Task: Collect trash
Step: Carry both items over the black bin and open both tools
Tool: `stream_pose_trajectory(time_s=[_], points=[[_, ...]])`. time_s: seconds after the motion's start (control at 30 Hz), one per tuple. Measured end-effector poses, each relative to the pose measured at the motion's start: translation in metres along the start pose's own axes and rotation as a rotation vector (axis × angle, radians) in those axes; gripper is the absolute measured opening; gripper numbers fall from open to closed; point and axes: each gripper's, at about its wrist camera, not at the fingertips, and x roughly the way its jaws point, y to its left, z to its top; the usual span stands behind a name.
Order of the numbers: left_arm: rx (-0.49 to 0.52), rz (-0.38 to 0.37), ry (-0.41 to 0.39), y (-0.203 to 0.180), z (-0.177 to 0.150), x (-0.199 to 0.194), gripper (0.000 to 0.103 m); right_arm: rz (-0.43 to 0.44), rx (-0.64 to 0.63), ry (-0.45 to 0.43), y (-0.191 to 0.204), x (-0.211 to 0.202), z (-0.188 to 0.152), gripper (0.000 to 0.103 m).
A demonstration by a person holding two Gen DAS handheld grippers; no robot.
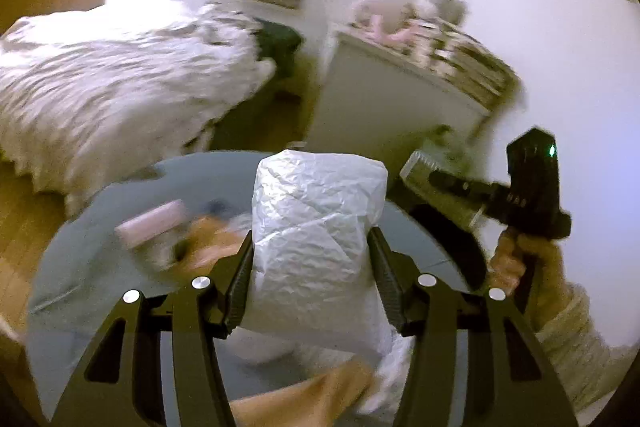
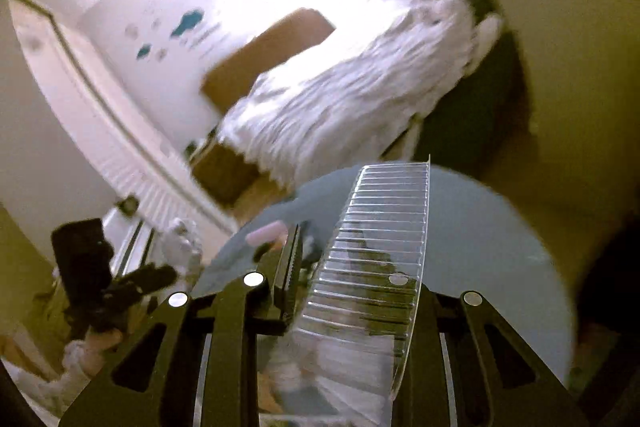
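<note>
My left gripper (image 1: 311,247) is shut on a crumpled white plastic bag (image 1: 316,227), which stands upright between the pads above a round grey table (image 1: 100,267). My right gripper (image 2: 340,247) is shut on a clear ribbed plastic tray (image 2: 372,267), tilted over the same table (image 2: 480,247). In the left wrist view the right gripper (image 1: 444,183) shows at the right with the clear tray (image 1: 420,167), held by a hand in a knitted sleeve. In the right wrist view the left gripper (image 2: 156,275) is at the lower left, blurred.
A pink oblong item (image 1: 150,223) and an orange-brown item (image 1: 208,243) lie on the table. Behind it stand a bed with a ruffled white cover (image 1: 120,87), a white cabinet (image 1: 392,99) with soft toys on top, and a white radiator (image 2: 132,167). The floor is wood.
</note>
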Motion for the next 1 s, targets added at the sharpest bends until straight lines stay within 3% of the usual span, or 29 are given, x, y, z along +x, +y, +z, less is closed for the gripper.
stream_pose_trajectory(time_s=[0.07, 0.27, 0.43, 0.8, 1.0], points=[[0.038, -0.042, 0.008, -0.025, 0.010, 0.018, 0.054, -0.027, 0.009, -0.024, -0.008, -0.011, -0.003, 0.024], [0.133, -0.166, 0.045, -0.099, 0.030, 0.076, 0.054, -0.203, 0.136, -0.202, -0.078, -0.096, -0.023, 0.024], [0.166, -0.244, 0.091, -0.143, 0.038, 0.122, 0.054, -0.287, 0.259, -0.295, -0.130, -0.131, -0.036, 0.024], [0.183, -0.302, 0.252, -0.199, 0.029, 0.218, 0.054, -0.312, 0.429, -0.333, -0.199, -0.138, -0.067, 0.024], [0.172, -0.310, 0.314, -0.215, 0.018, 0.252, 0.054, -0.345, 0.447, -0.323, -0.213, -0.134, -0.069, 0.024]])
